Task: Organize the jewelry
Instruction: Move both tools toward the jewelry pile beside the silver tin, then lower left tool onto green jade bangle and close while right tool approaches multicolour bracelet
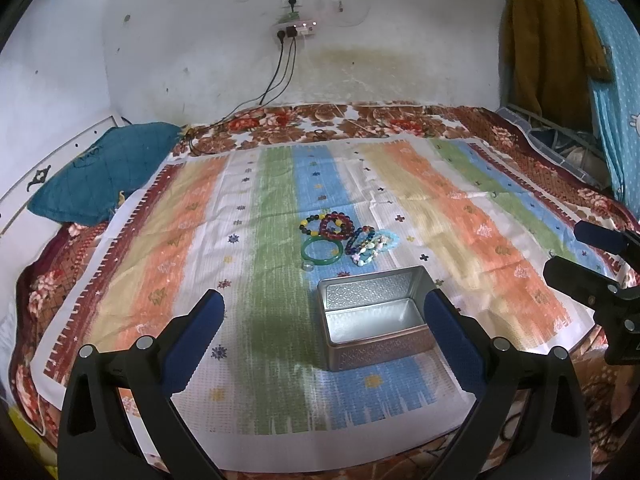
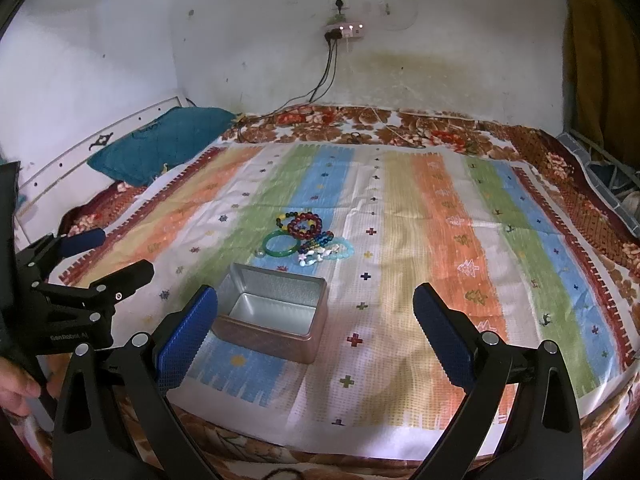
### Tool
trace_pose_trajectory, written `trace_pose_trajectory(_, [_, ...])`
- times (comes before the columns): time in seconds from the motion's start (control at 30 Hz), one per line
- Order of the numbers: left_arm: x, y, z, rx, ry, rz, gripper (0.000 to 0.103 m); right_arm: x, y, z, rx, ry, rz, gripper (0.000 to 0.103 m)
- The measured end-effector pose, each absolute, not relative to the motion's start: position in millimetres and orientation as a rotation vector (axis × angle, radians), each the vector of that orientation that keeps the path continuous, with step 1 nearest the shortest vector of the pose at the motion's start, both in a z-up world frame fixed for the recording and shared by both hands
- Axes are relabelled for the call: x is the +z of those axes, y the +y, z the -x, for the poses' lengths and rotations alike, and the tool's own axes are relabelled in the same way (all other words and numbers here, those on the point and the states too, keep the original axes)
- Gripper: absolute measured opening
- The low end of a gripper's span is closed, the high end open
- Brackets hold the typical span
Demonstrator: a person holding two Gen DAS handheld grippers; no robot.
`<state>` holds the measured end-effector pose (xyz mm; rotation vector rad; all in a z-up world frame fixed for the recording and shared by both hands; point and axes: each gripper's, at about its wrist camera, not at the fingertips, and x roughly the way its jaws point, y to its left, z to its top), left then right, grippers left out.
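Observation:
A pile of bracelets lies on the striped cloth: a dark red beaded bracelet (image 1: 337, 224) (image 2: 306, 222), a green bangle (image 1: 322, 252) (image 2: 281, 245), a black-and-yellow beaded one (image 1: 310, 224), a pale blue one (image 1: 387, 239) (image 2: 344, 250) and a shell one (image 1: 366, 254). An open, empty metal tin (image 1: 374, 312) (image 2: 272, 312) stands just in front of them. My left gripper (image 1: 325, 328) is open and empty, held near the tin's front. My right gripper (image 2: 316, 326) is open and empty, to the tin's right. Each gripper shows in the other's view, the right gripper (image 1: 576, 264) and the left gripper (image 2: 108, 256).
The striped cloth (image 1: 200, 240) covers a floral blanket (image 1: 360, 118) on a bed against a white wall. A teal pillow (image 1: 100, 172) lies at the back left. Cables (image 1: 280, 76) hang from a wall socket. Clothes (image 1: 548, 40) hang at the right.

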<state>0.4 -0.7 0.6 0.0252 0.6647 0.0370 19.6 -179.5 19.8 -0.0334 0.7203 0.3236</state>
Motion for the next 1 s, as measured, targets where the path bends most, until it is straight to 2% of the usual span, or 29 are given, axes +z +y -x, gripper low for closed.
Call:
trace_pose_trajectory(0.37, [-1.3,1.2,-4.8,0.019,0.684,0.009,0.097,19.2,-180.6,-20.1,0.318,0.711,0.030,0.099])
trace_pose_trajectory(0.6, [-6.2,10.8,-13.4,0.028,0.703,0.071,0.097,11.5,-180.1,-34.7,0.319,0.771,-0.008,0.099])
trace_pose_trajectory(1.0, [-20.9,31.8,-46.0,0.052,0.797,0.126,0.097,4.7,-168.0,-58.2,0.330,0.791,-0.020,0.099])
